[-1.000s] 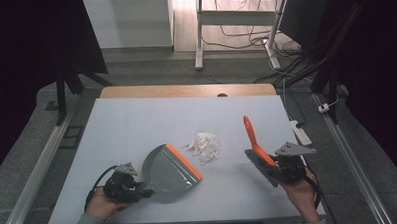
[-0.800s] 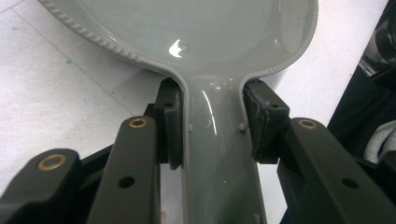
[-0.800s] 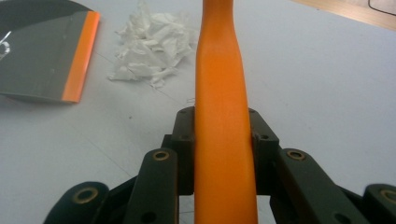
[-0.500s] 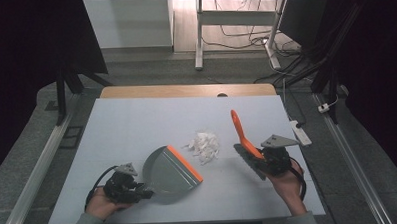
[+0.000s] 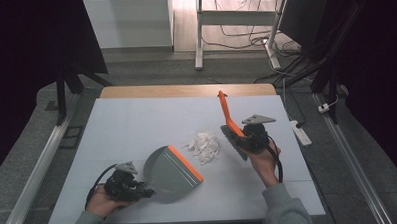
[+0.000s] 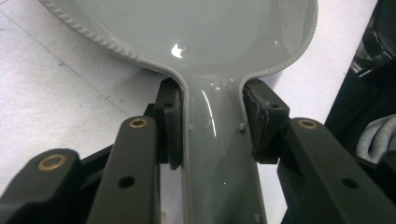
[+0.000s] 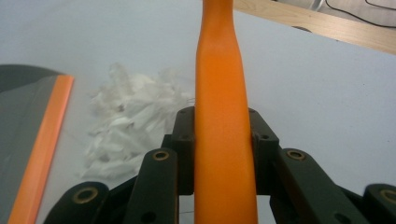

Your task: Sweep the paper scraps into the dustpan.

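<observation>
brush point(image 5: 230, 122) handle up, slanting away, leftward

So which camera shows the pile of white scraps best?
The high view: the whole pile of white scraps lies between dustpan and brush. The right gripper view shows it close, partly behind the brush handle.

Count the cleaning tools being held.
2. A dustpan in the left tongs, near the table's front; a brush in the right tongs, right of the paper scraps.
</observation>
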Demonstrator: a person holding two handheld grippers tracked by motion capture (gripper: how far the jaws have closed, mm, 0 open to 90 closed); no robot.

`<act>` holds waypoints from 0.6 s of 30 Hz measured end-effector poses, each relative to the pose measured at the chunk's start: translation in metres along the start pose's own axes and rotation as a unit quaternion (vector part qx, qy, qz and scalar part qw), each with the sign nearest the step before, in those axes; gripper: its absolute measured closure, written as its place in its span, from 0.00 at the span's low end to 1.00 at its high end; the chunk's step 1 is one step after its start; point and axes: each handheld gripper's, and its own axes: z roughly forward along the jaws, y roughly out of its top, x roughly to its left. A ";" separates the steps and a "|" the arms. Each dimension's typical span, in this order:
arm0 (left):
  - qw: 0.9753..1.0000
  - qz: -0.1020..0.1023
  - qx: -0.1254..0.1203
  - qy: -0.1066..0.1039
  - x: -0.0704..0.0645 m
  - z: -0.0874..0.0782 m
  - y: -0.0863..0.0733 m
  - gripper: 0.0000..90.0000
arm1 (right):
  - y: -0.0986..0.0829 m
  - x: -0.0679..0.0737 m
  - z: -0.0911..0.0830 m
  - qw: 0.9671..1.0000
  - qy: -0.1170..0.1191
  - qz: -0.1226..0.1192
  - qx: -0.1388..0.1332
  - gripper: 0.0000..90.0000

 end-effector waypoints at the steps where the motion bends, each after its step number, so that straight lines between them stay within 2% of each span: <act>1: 1.000 0.000 0.001 0.000 0.001 0.000 0.001 0.68 | 0.002 -0.001 0.004 1.000 -0.001 0.004 0.000 0.77; 7: 1.000 0.001 0.002 -0.003 0.003 0.001 0.002 0.68 | 0.010 -0.004 0.023 1.000 -0.007 0.009 0.005 0.77; 18: 1.000 0.004 0.002 -0.011 0.006 0.005 0.008 0.68 | 0.016 -0.003 0.046 1.000 -0.010 0.000 0.016 0.77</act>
